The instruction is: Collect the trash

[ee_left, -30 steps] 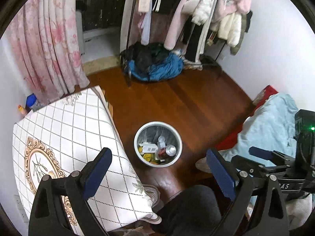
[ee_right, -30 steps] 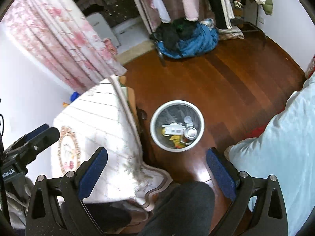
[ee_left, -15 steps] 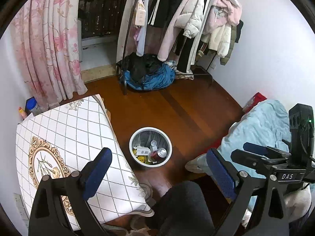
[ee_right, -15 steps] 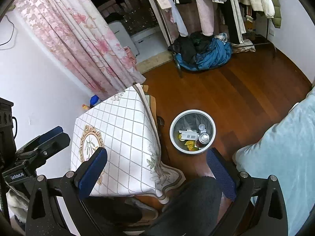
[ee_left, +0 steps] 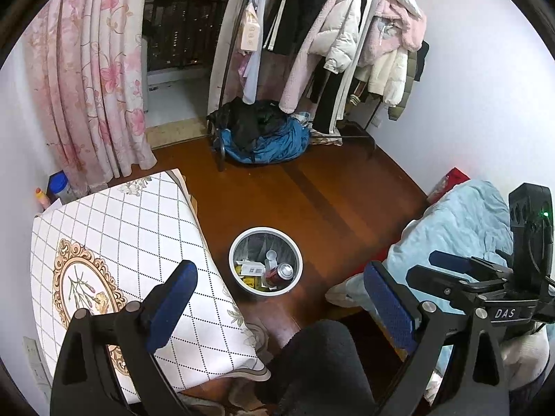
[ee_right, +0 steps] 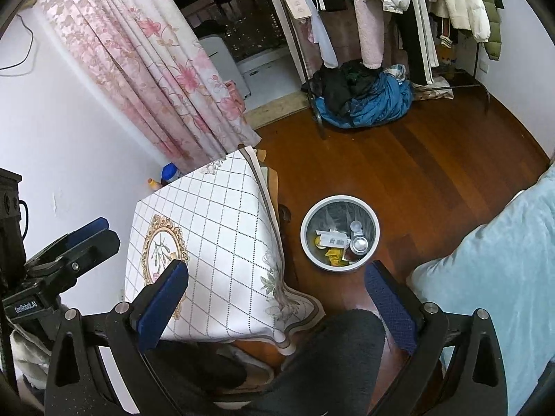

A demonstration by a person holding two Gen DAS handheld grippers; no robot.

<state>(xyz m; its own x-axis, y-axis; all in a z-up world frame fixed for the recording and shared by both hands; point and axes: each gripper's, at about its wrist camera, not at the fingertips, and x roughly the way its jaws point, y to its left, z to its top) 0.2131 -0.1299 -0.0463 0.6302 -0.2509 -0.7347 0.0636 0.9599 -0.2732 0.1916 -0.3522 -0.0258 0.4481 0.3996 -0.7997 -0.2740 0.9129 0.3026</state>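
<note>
Both sets of tongs, the left tongs (ee_left: 277,308) and the right tongs (ee_right: 275,298), hang high over the room, spread wide and holding nothing, so I judge the collecting is at or near its end. The trash bin (ee_left: 265,260) stands upright on the wooden floor (ee_left: 329,190) just beside the cloth-covered bench (ee_left: 131,242), mouth facing up, its long axis vertical. Inside lie a red can (ee_left: 279,274), a small plastic bottle (ee_left: 270,258) and a white carton (ee_left: 251,267) (wrappers underneath). Next would be checking for strays; I see none on the bench or floor.
</note>
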